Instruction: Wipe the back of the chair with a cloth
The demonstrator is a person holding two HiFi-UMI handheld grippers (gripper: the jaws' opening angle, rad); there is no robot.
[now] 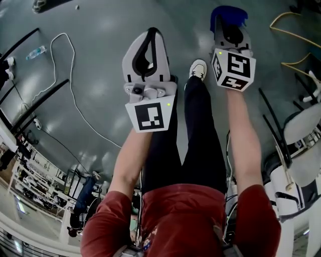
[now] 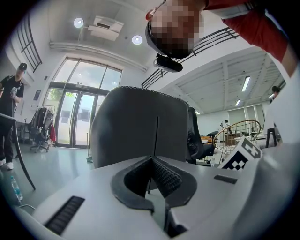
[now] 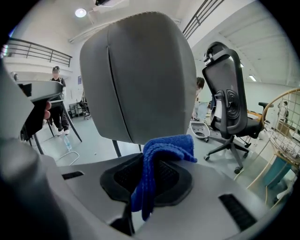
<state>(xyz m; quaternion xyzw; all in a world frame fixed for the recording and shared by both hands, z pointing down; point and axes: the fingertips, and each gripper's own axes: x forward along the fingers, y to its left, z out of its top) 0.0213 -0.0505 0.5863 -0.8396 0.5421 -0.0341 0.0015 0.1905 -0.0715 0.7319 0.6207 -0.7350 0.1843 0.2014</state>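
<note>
Grey glossy floor (image 1: 100, 30) fills the head view, and we hold the left gripper (image 1: 147, 55) and right gripper (image 1: 229, 27) above it. A blue cloth (image 1: 228, 12) peeks past the right one's tip, mostly hidden.

In the left gripper view, our jaws are pressed together on nothing. The grey chair back (image 2: 140, 126) stands close beyond them, its lower edge cut off.

In the right gripper view, our jaws pinch the cloth (image 3: 161, 147) just before the chair back (image 3: 140, 70); we cannot tell whether they touch.
</note>
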